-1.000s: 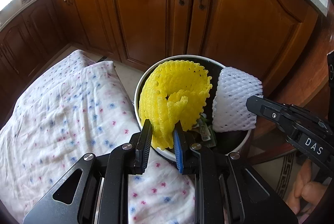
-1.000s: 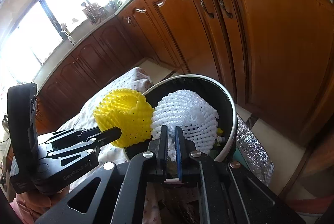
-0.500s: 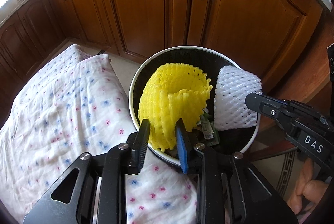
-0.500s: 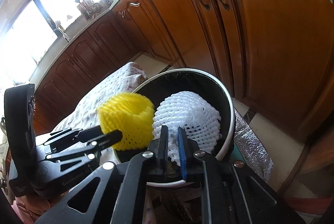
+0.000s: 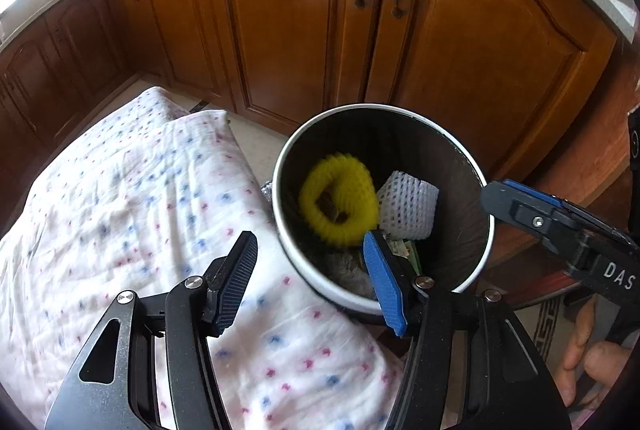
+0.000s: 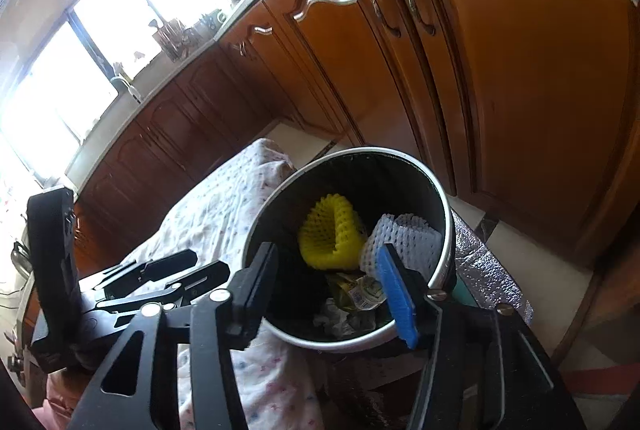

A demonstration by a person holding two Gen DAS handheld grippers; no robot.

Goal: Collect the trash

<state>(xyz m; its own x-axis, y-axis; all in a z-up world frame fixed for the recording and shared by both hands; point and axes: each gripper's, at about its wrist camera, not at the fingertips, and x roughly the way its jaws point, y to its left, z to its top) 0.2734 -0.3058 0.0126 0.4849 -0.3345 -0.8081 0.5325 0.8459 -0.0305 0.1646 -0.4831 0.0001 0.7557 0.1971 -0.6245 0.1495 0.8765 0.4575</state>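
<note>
A round trash bin (image 5: 482, 189) (image 6: 440, 189) with a white rim and dark inside stands by the cabinets. Inside it lie a yellow foam net (image 5: 340, 205) (image 6: 332, 234) and a white foam net (image 5: 408, 205) (image 6: 404, 242), on top of wrappers and paper. My left gripper (image 5: 310, 252) hovers over the bin's near rim, its jaws opening with nothing between them. My right gripper (image 6: 328, 262) hangs over the bin too, jaws opening and empty; its fingers (image 5: 520, 205) show at the right of the left wrist view.
A white cloth with small pink and blue marks (image 5: 120, 213) (image 6: 224, 213) covers a surface left of the bin. Brown wooden cabinet doors (image 5: 460, 41) stand close behind. A silver foil mat (image 6: 484, 270) lies right of the bin. A hand (image 5: 588, 362) shows at lower right.
Both grippers let go: the yellow net left the left jaws and the white net left the right jaws, and both dropped into the bin. Both pairs of jaws spread apart.
</note>
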